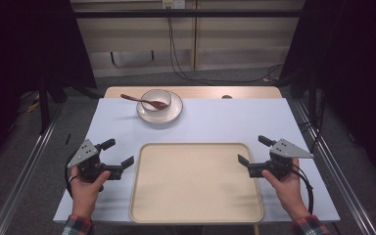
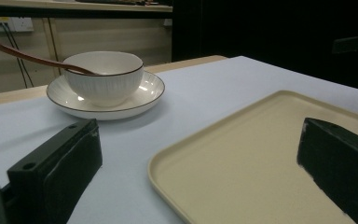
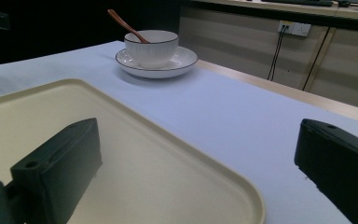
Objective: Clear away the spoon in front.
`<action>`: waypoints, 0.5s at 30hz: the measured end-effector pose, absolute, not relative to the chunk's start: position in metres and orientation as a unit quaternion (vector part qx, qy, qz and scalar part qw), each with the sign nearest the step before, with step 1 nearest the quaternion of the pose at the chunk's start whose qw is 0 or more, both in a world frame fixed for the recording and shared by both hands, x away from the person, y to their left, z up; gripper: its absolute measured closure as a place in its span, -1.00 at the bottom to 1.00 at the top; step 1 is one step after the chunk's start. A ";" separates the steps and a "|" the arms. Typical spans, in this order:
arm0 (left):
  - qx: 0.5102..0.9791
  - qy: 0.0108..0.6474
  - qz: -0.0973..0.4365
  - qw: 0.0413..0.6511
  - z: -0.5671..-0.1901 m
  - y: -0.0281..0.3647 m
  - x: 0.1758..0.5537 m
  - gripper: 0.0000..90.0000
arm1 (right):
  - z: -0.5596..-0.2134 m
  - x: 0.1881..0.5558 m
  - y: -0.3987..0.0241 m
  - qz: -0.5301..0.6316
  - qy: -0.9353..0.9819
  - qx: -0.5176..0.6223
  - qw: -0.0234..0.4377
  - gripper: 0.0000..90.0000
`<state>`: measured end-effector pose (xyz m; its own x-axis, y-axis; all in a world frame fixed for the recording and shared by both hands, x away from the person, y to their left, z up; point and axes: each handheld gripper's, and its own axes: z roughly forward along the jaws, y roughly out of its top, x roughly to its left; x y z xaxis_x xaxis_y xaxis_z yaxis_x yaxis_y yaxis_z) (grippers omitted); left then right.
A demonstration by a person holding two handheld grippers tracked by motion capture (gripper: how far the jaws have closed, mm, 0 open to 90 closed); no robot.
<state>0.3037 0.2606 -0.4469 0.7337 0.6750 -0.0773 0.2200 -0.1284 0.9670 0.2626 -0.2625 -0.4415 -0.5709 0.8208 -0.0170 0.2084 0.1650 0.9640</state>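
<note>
Two sets of jaws are held wide apart and empty: the left gripper [image 1: 116,153] and right gripper [image 1: 254,151] are poised at the tray's [image 1: 196,215] side edges. The bowl [image 1: 156,100], spoon [image 1: 142,101] and plate [image 1: 172,113] are set near the table's [image 1: 225,122] far edge. If the bowl is gripped carelessly, the spoon could be tipped out.

One tray [image 1: 196,215], one bowl [image 1: 155,100], one plate [image 1: 174,113], one spoon [image 1: 138,100], two claws.

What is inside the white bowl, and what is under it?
Inside the bowl a brown spoon lies, its handle leaning out over the rim. Whether the bowl holds anything else cannot be told. Under it stands a white plate; the plate's centre is covered by the bowl.
</note>
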 end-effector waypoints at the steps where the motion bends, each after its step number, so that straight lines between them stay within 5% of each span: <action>1: 0.720 0.316 0.196 0.585 -0.448 0.260 0.304 -1.00 | -0.442 0.263 -0.262 0.537 0.705 0.365 0.285 -1.00; 15: 0.723 0.352 0.183 0.566 -0.459 0.252 0.323 -1.00 | -0.442 0.260 -0.259 0.540 0.709 0.356 0.281 -1.00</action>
